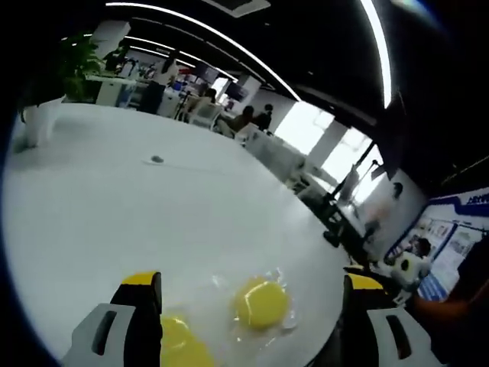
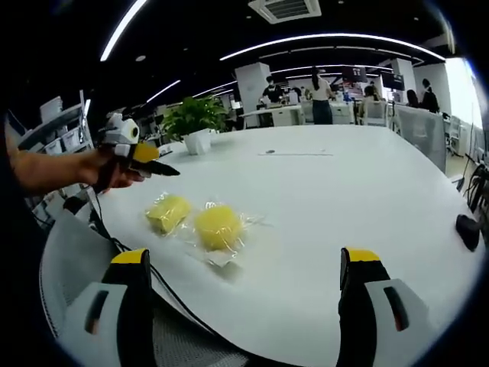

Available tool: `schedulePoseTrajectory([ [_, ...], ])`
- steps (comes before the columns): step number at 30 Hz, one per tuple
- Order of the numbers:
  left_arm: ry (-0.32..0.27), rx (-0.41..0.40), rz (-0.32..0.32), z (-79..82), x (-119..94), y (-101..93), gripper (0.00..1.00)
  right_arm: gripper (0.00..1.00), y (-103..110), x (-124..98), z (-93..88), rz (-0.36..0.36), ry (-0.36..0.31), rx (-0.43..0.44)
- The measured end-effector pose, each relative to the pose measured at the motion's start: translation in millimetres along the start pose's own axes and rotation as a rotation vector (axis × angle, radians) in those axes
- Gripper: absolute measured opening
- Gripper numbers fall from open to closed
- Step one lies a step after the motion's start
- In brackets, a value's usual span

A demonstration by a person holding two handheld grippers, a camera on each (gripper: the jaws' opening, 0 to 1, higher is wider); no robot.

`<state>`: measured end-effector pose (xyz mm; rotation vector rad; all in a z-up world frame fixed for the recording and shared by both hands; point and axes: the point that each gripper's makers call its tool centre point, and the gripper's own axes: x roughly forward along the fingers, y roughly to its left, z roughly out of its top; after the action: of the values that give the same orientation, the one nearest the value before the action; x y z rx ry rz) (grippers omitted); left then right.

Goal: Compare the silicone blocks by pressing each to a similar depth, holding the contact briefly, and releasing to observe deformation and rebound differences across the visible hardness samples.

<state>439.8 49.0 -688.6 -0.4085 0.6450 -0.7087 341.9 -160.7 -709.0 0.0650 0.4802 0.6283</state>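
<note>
Above table, left hand-held gripper (image 2: 157,164) raised

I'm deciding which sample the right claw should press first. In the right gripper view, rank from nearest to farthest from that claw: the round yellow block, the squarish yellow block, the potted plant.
1. Round yellow silicone block in clear wrap: nearest, ahead and slightly left of the right claw.
2. Squarish yellow silicone block in clear wrap: just beyond, further left.
3. Green potted plant in a white pot: farthest, at the white table's back left.

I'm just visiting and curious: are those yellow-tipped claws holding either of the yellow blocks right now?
No. Both grippers are open and empty; the two bagged yellow blocks lie untouched on the white table.
</note>
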Motion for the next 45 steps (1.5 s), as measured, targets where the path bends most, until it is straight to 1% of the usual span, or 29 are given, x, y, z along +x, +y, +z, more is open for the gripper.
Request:
schedulePoseTrajectory([
  [3, 0.016, -0.025, 0.01, -4.2, 8.9, 3.2, 1.0, 0.96, -0.1, -0.9, -0.3, -0.001, -0.002, 0.001],
  [6, 0.047, -0.057, 0.028, -10.5, 19.6, 8.8, 1.0, 0.96, -1.3, -2.3, -0.6, -0.004, -0.004, 0.005],
  [9, 0.074, -0.058, 0.041, -15.4, 29.4, 13.5, 1.0, 0.96, -2.5, -3.6, -1.4, -0.007, -0.004, 0.011],
  [12, 0.085, -0.055, 0.046, -17.4, 38.4, 15.7, 0.98, 0.96, -3.9, -4.2, -2.5, -0.01, -0.005, 0.016],
  [13, 0.106, -0.067, 0.05, -21.6, 42.6, 17.8, 0.97, 0.96, -4.3, -4.4, -2.6, -0.011, -0.005, 0.021],
  [15, 0.123, -0.076, 0.05, -25.6, 48.6, 18.8, 0.97, 0.96, -4.6, -4.5, -1.7, -0.012, -0.011, 0.025],
  [18, 0.155, -0.11, 0.062, -32.9, 57.1, 23.1, 0.92, 0.96, -3.8, -4.0, -2.6, -0.009, -0.008, 0.025],
  [20, 0.147, -0.126, 0.061, -33.1, 62.6, 23.8, 0.91, 0.96, -3.6, -3.4, -2.3, -0.008, -0.006, 0.026],
  [23, 0.167, -0.167, 0.075, -40.4, 70.4, 29.4, 0.84, 0.96, -3.9, -2.5, -0.2, -0.008, -0.01, 0.03],
  [25, 0.17, -0.172, 0.07, -42.7, 72.8, 28.7, 0.82, 0.96, -4.0, -2.1, 0.3, -0.008, -0.01, 0.031],
  [27, 0.18, -0.183, 0.08, -45.5, 76.4, 33.1, 0.78, 0.96, -2.9, -1.7, 1.0, -0.005, -0.009, 0.032],
  [28, 0.179, -0.194, 0.078, -45.5, 77.4, 32.7, 0.75, 0.96, -2.4, -1.4, 0.9, -0.003, -0.009, 0.03],
  [29, 0.178, -0.199, 0.078, -45.3, 77.7, 32.6, 0.67, 0.96, -2.2, -1.2, 0.9, -0.002, -0.008, 0.03],
  [31, 0.174, -0.202, 0.108, -45.6, 79.5, 37.1, 0.58, 0.96, -2.3, -0.8, 1.4, -0.003, -0.011, 0.035],
  [32, 0.178, -0.203, 0.108, -47.0, 80.2, 37.6, 0.54, 0.96, -2.2, -0.8, 2.0, -0.004, -0.013, 0.038],
  [33, 0.181, -0.214, 0.106, -48.0, 81.6, 38.2, 0.52, 0.96, -2.3, -0.7, 2.4, -0.005, -0.015, 0.04],
  [34, 0.187, -0.254, 0.088, -49.7, 83.4, 34.5, 0.52, 0.96, -2.0, -0.7, 2.5, -0.005, -0.017, 0.041],
  [36, 0.191, -0.257, 0.09, -51.2, 85.7, 34.9, 0.49, 0.96, -1.3, -0.5, 1.3, -0.004, -0.016, 0.042],
  [38, 0.21, -0.262, 0.09, -55.3, 88.1, 34.9, 0.4, 0.96, -1.2, -0.5, -0.6, -0.003, -0.015, 0.047],
  [40, 0.212, -0.265, 0.085, -57.2, 90.0, 33.4, 0.26, 0.96, -1.1, -0.9, -1.6, -0.005, -0.015, 0.05],
  [42, 0.196, -0.236, 0.09, -56.2, 91.7, 37.9, 0.23, 0.96, -0.9, -1.9, -4.1, -0.006, -0.016, 0.06],
  [43, 0.2, -0.249, 0.093, -57.5, 91.6, 38.2, 0.23, 0.96, -0.5, -1.9, -5.4, -0.006, -0.016, 0.062],
  [44, 0.204, -0.287, 0.089, -59.3, 92.8, 37.6, 0.23, 0.96, 1.1, -1.7, -8.6, -0.004, -0.011, 0.062],
  [45, 0.212, -0.29, 0.084, -60.2, 92.9, 36.6, 0.22, 0.96, 2.0, -1.5, -10.6, -0.004, -0.008, 0.062],
])
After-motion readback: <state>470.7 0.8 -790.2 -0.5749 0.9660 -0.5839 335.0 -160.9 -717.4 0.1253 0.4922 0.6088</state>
